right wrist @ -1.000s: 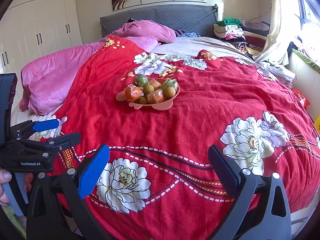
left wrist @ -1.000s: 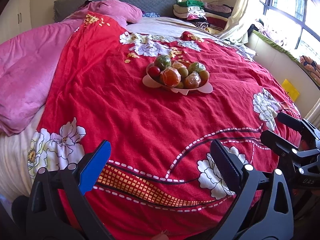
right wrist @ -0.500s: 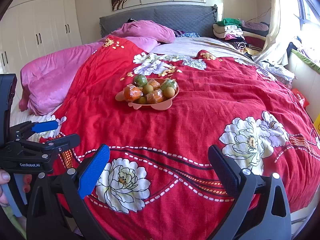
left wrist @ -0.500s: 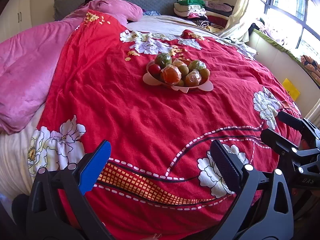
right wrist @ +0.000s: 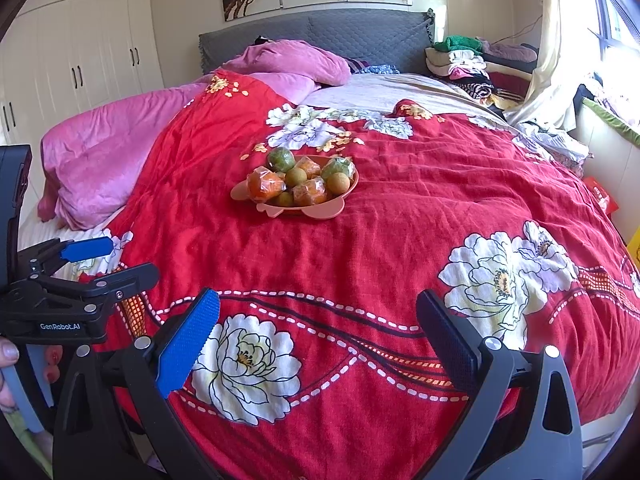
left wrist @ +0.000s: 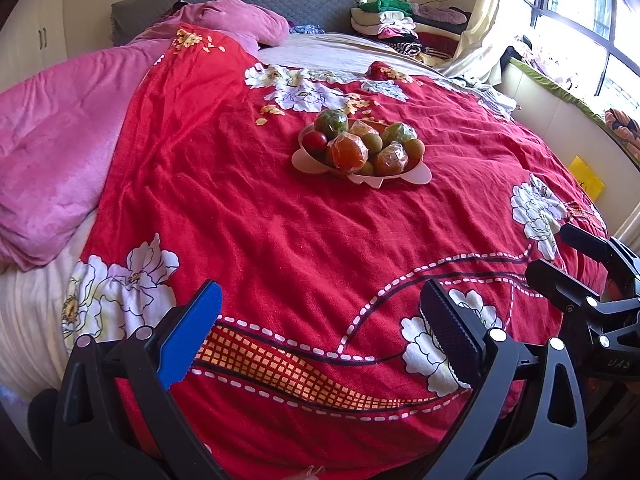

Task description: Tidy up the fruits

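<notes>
A pink scalloped plate [left wrist: 416, 178] sits flat on the red floral bedspread [left wrist: 280, 220], heaped with fruits [left wrist: 362, 144]: plastic-wrapped orange ones [right wrist: 265, 185] at the front, wrapped green ones [right wrist: 281, 159] behind, small yellow-green round ones [right wrist: 338, 183] between, and one red tomato [left wrist: 315, 141] at the plate's left edge.

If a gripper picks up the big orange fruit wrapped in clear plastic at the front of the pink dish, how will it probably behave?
The big orange fruit in clear plastic wrap looks round, so it could roll on the red floral bedcover. The glossy wrap may slip between the jaws. It rests against other fruits on the pink plastic dish, so lifting it may disturb them.
</notes>
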The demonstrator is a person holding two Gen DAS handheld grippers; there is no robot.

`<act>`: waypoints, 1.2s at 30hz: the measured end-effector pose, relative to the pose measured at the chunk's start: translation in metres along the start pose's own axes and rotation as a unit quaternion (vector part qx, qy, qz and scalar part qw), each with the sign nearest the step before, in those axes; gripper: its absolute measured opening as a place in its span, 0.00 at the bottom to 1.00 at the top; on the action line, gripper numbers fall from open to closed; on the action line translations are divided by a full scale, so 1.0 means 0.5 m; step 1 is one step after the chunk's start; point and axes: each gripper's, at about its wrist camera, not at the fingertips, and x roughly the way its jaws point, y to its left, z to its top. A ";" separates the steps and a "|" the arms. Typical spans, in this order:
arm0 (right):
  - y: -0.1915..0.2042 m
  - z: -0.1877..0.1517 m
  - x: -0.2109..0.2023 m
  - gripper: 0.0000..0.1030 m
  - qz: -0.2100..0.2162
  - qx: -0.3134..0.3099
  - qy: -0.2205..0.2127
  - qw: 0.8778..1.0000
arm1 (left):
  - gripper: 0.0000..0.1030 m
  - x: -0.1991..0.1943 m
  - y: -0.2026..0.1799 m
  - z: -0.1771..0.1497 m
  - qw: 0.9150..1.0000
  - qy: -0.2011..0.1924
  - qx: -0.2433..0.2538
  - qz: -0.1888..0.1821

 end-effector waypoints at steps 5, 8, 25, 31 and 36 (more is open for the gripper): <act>0.000 0.000 -0.001 0.95 0.001 0.000 0.000 1.000 | 0.91 0.000 0.001 0.000 1.000 0.000 0.001 0.001; 0.000 0.000 -0.002 0.95 0.000 0.000 0.000 1.000 | 0.91 0.000 0.001 -0.001 1.000 0.000 0.001 0.003; 0.001 -0.002 -0.004 0.95 -0.004 -0.001 -0.002 1.000 | 0.91 -0.003 0.005 0.000 1.000 -0.001 0.001 0.007; 0.001 -0.002 -0.004 0.95 -0.004 -0.001 -0.001 1.000 | 0.91 -0.004 0.006 0.001 1.000 -0.001 0.001 0.008; 0.001 -0.002 -0.003 0.95 -0.005 -0.001 0.000 1.000 | 0.91 -0.003 0.006 -0.001 1.000 0.002 0.005 0.011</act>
